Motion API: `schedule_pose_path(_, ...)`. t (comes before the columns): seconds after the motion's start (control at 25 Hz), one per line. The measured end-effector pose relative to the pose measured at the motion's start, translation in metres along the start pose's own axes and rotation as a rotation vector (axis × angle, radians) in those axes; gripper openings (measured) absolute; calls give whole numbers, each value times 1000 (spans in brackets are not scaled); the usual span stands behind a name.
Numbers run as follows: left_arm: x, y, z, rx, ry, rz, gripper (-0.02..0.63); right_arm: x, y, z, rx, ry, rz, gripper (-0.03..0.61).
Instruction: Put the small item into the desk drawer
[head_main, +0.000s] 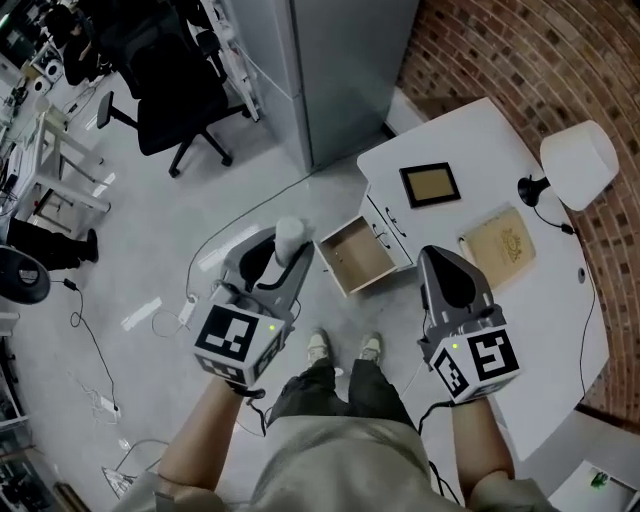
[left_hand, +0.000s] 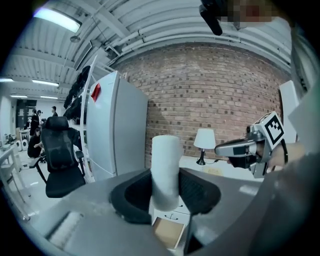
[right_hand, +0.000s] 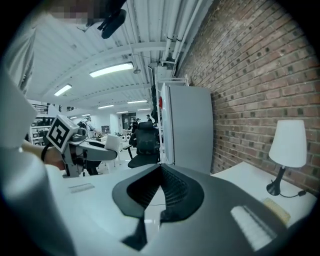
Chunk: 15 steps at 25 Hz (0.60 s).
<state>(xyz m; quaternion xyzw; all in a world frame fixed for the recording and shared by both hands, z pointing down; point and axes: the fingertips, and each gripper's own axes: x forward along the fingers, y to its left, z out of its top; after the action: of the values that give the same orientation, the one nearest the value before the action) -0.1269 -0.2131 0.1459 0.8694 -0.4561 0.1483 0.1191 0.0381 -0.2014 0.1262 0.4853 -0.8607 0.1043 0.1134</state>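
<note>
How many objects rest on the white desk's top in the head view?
3: a framed picture behind the open drawer, a white lamp by the brick wall, a tan book beside the right gripper, which may hide more.

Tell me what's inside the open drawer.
The drawer shows only a bare brown bottom from the head view. In the left gripper view, the left tool and its white roll cover most of it.
</note>
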Motion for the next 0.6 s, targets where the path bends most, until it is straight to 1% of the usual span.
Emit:
schedule_pose_path(0.16,48,3,-52,39,62,-12,147,24,-15,-53,63,31,16,3)
schedule_pose_path(0.24,67,8,-78,44,88,-12,147,38,-19,-80,81,37,22,3)
schedule_pose_path(0.44,116,17,-150,32,126,-19,146,70,-26,-146,94,44,43,3)
schedule_pose_path(0.6,157,18,-221,19,159,-51,147,95,-32,-210,72,59,54,3)
